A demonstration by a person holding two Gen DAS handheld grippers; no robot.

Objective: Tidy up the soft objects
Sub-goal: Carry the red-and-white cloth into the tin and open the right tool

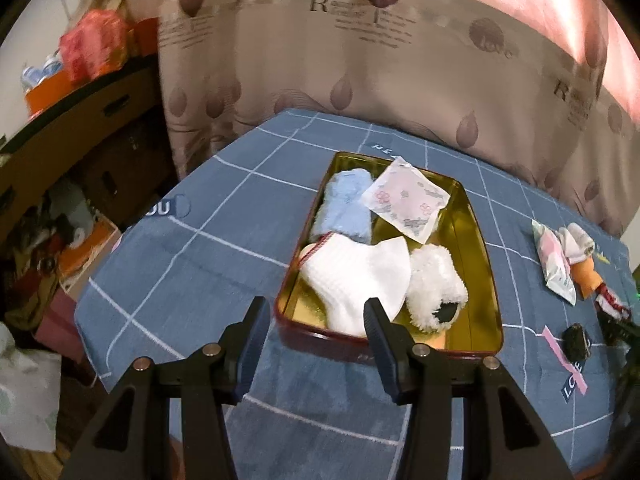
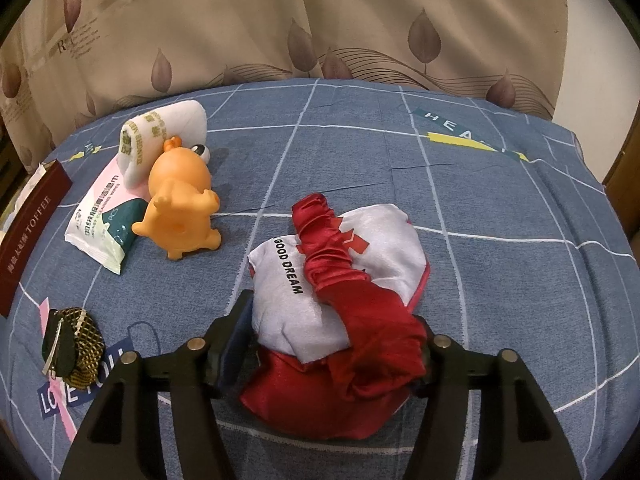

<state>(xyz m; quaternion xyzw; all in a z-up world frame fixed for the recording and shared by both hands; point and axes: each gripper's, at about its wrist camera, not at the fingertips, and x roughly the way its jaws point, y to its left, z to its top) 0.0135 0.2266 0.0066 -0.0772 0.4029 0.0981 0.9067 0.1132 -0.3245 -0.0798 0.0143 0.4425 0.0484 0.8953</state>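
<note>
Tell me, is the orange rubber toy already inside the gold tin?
No, the orange toy lies on the blue bedspread beside a wipes packet, outside the gold tin.

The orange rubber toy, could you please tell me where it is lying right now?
In the right wrist view the orange rubber toy lies left of centre on the blue checked bedspread, against the wipes packet and rolled white sock.

The right gripper's point(image 2: 334, 320) right fingertip is buried under the red satin of the sleep mask point(image 2: 344, 280), so its grip is perhaps closed. The toffee tin's point(image 2: 28, 236) maroon wall runs off the left edge. The shelf clutter point(image 1: 80, 56) is blurred.
</note>
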